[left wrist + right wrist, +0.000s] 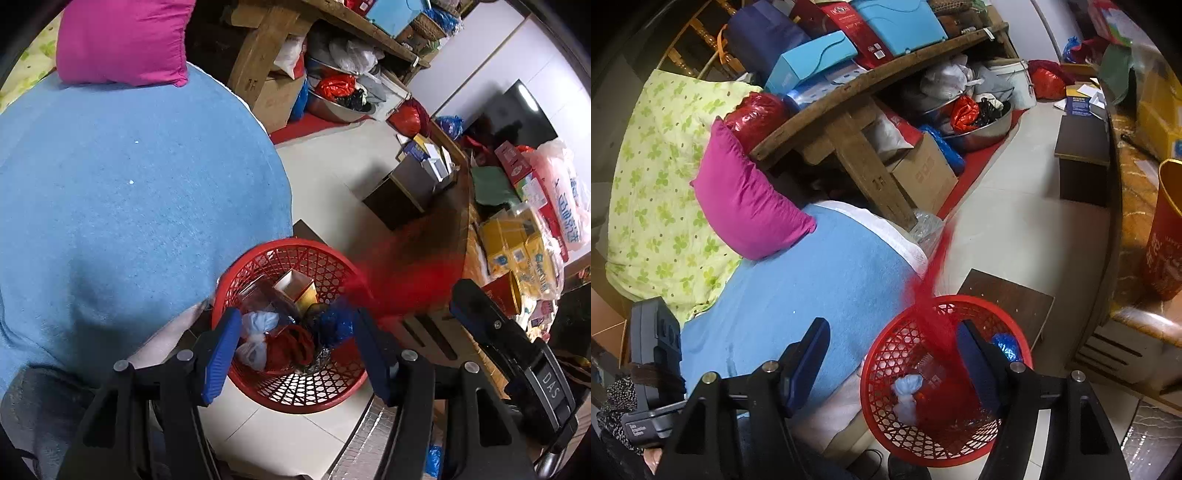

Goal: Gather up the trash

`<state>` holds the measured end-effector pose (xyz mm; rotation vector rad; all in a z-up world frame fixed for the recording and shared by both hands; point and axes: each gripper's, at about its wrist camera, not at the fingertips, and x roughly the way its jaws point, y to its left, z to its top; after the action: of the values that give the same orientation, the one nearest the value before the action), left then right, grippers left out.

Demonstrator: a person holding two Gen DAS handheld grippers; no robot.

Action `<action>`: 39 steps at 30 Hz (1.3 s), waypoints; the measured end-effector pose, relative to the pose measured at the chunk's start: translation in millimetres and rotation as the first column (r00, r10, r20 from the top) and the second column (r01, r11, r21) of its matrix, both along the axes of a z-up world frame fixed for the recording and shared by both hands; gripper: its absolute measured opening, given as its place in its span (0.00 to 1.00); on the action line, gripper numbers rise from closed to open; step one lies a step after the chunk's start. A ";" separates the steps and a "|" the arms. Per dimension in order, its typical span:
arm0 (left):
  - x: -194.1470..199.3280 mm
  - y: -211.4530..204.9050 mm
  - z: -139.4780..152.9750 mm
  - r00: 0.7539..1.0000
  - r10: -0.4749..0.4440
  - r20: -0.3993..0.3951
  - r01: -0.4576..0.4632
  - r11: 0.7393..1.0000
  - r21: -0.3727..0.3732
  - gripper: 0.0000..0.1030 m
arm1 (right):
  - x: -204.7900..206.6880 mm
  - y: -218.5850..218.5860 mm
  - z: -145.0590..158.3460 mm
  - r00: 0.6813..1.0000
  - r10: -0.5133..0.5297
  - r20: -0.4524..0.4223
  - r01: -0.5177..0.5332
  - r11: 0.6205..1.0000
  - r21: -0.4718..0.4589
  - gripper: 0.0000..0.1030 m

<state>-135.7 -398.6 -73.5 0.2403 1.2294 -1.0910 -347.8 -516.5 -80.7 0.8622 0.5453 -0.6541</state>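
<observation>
A red mesh trash basket [325,258] stands on the floor beside the bed; it also shows in the right wrist view [886,354]. It holds a pale blue bag [258,325], a blue wrapper [336,321], a small box [295,286] and red scraps. A blurred red piece [399,273] falls toward the basket; it shows as a red streak [936,266] in the right wrist view. My left gripper [295,350] is open over the basket. My right gripper [890,362] is open and empty above the basket's rim; its body also shows in the left wrist view [509,339].
A bed with a blue blanket [129,184] and a magenta pillow [746,206] lies on the left. A wooden bench [864,147] with boxes and bags stands behind. A cluttered table [517,229] with yellow boxes is on the right, and a dark stool [1082,166] stands on the tiled floor.
</observation>
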 end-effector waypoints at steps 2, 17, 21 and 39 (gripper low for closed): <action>5.5 9.4 8.8 1.000 0.025 0.008 -0.024 0.999 -0.027 0.62 | -0.4 0.8 3.7 1.000 0.004 0.009 -0.004 1.000 -0.005 0.73; -6.6 101.7 70.3 0.911 0.223 0.348 -0.197 0.974 -0.108 0.73 | -6.4 53.7 61.4 0.997 0.040 -0.065 -0.053 0.978 -0.200 0.73; -13.9 111.4 81.4 0.885 0.256 0.389 -0.218 0.966 -0.139 0.75 | -13.9 74.3 73.2 0.994 0.042 -0.097 -0.065 0.966 -0.250 0.73; -41.5 108.8 93.9 0.871 0.202 0.448 -0.174 0.979 -0.103 0.77 | -28.0 81.4 66.7 0.995 0.038 -0.097 -0.057 0.977 -0.207 0.73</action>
<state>-177.2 -289.8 20.4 0.3054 0.7767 -0.8368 -375.8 -435.1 -14.0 0.6216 0.5679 -0.6967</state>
